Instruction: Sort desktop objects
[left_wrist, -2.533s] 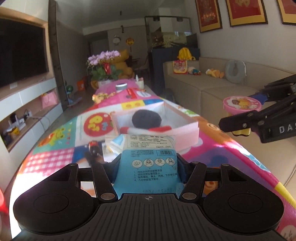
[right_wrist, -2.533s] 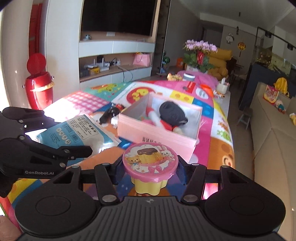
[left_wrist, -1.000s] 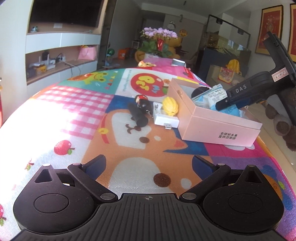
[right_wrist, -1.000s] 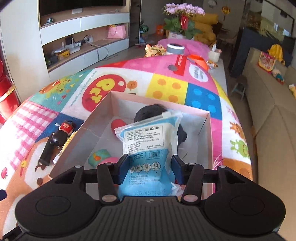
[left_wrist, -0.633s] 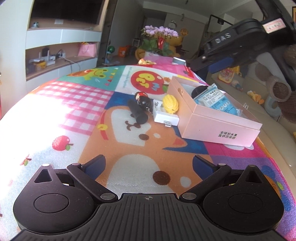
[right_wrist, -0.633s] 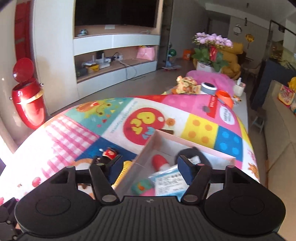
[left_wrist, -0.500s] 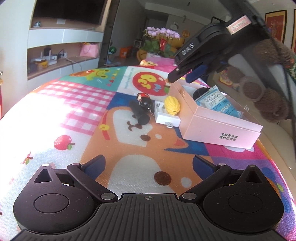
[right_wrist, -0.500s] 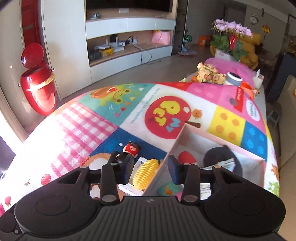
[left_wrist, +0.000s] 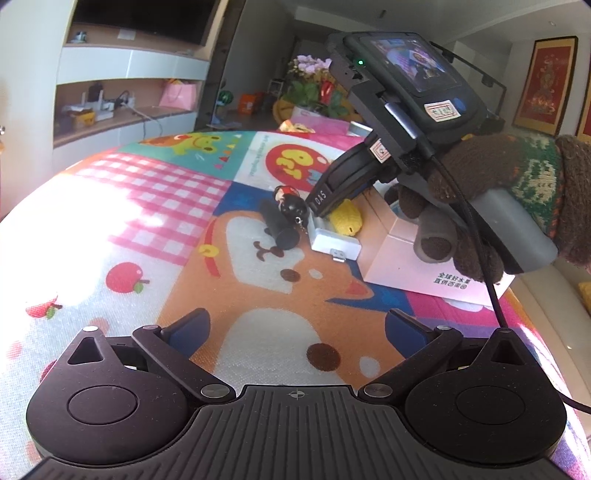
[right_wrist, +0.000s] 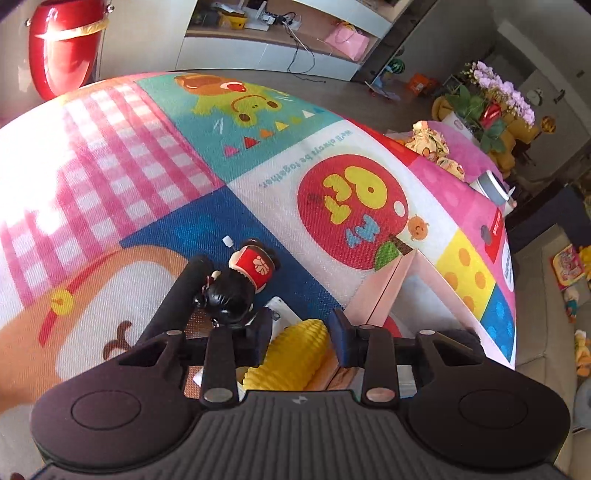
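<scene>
Across the lower frame of both views we see a bright cartoon play mat, a TV shelf wall behind. Centre frame, our yellow ribbed corn toy lies beside the pink box. Our right gripper has just been closing and clenches it; our left gripper gapes, released

My left wrist camera sits low over the patterned mat, facing the pink box at two o'clock, a little way off. My right wrist camera looks steeply down, close over the yellow toy at six o'clock. Both share toy, box corner and mat.
</scene>
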